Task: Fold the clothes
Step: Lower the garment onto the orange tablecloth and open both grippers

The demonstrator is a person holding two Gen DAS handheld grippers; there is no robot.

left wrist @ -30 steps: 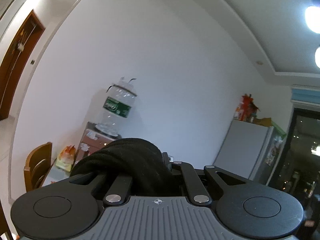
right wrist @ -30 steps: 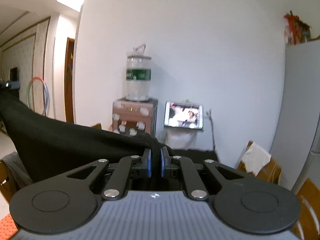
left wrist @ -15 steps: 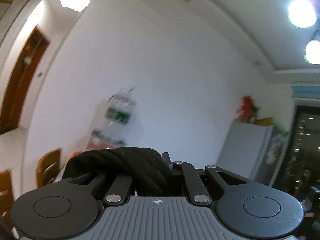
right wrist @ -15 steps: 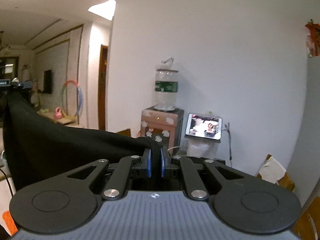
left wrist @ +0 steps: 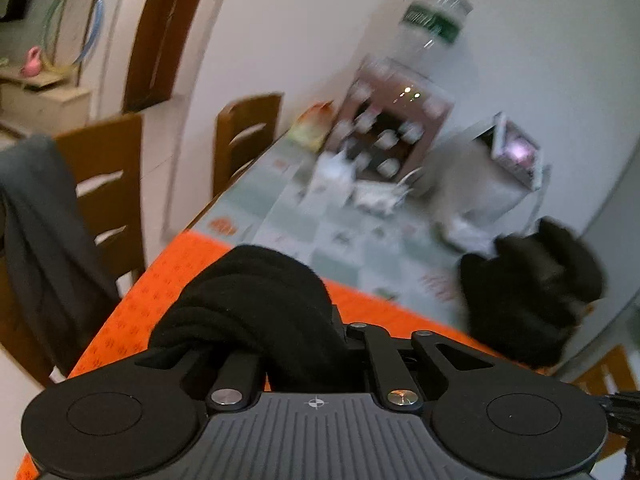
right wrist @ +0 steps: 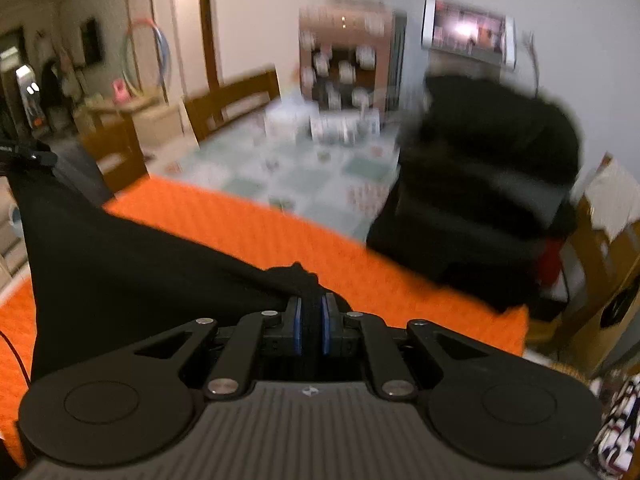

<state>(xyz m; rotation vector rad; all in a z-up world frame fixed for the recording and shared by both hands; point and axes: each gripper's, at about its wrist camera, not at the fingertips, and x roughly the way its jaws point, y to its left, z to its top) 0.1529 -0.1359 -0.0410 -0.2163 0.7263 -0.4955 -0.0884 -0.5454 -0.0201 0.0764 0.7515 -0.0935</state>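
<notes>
A black garment (right wrist: 120,264) hangs stretched between both grippers above the orange table cover (right wrist: 248,224). My right gripper (right wrist: 310,320) is shut on a bunched corner of it, cloth pinched between the blue pads. My left gripper (left wrist: 320,340) is shut on the other end, a thick black wad (left wrist: 256,292) that hides its fingertips. The left gripper's tip also shows at the far left of the right wrist view (right wrist: 28,156), holding the cloth's upper edge.
A pile of black clothes (right wrist: 484,184) lies at the table's right, also in the left wrist view (left wrist: 528,296). A water dispenser (left wrist: 396,120), a tablet (right wrist: 468,36) and small items stand at the far end. Wooden chairs (left wrist: 108,192) line the left side, one draped in grey cloth.
Both grippers have tilted down from facing the wall and ceiling to facing the table. The garment has come down with them, still held at both ends.
</notes>
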